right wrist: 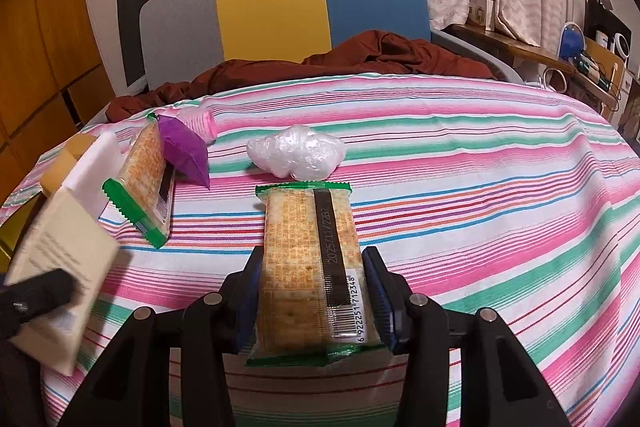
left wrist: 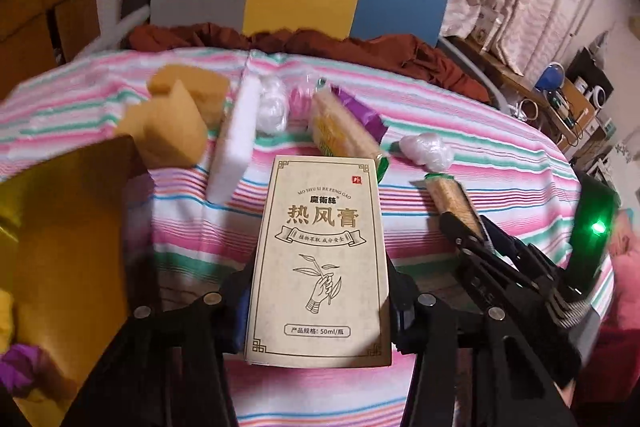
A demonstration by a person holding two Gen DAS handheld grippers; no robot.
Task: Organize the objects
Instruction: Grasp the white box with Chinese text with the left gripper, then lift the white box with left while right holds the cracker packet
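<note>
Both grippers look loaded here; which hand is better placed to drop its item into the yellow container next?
Probably left: the left gripper grips the beige printed carton right beside the yellow container. The right gripper holds a green-edged cracker packet farther away.

Cream box (left wrist: 320, 259) printed "MO SHU SI RE FENG GAO", large characters "热风膏", and "产品规格: 50ml/瓶" near its bottom edge, cracker packet (right wrist: 312, 267) with date "2025/11/22" on its dark strip, barcode digits "6 922251 712348" along its side
</note>
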